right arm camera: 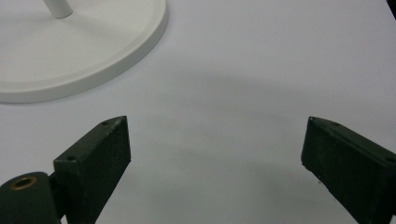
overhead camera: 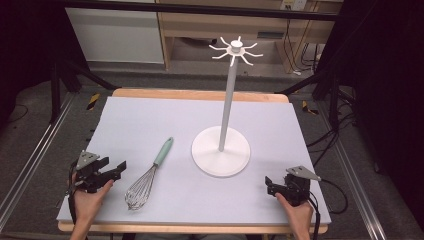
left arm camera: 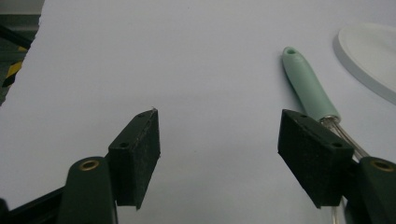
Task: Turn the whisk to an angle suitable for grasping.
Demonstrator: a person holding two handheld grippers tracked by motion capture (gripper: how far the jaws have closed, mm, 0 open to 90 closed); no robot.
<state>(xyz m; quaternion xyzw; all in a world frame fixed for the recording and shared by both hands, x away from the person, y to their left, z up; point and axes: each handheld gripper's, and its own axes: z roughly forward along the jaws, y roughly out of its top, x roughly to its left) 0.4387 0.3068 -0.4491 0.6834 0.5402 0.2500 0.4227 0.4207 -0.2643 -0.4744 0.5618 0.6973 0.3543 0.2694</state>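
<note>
A wire whisk [overhead camera: 148,176] with a mint-green handle [left arm camera: 308,87] lies on the pale mat, handle pointing away from me. A white stand [overhead camera: 220,150] with a round base [right arm camera: 70,51], a tall pole and curved hooks on top [overhead camera: 236,50] rises right of it. My left gripper [overhead camera: 113,167] is open near the mat's front left, just left of the whisk, with nothing between its jaws [left arm camera: 219,140]. At the front right my right gripper [overhead camera: 270,185] is open too, bare mat between its jaws [right arm camera: 215,149], the stand's base ahead to its left.
The pale mat [overhead camera: 150,120] covers a wooden table [overhead camera: 200,94]. Metal rails [overhead camera: 30,160] run along both sides on the floor, with cables [overhead camera: 330,140] at the right. A wooden shelf unit [overhead camera: 240,25] stands behind the table.
</note>
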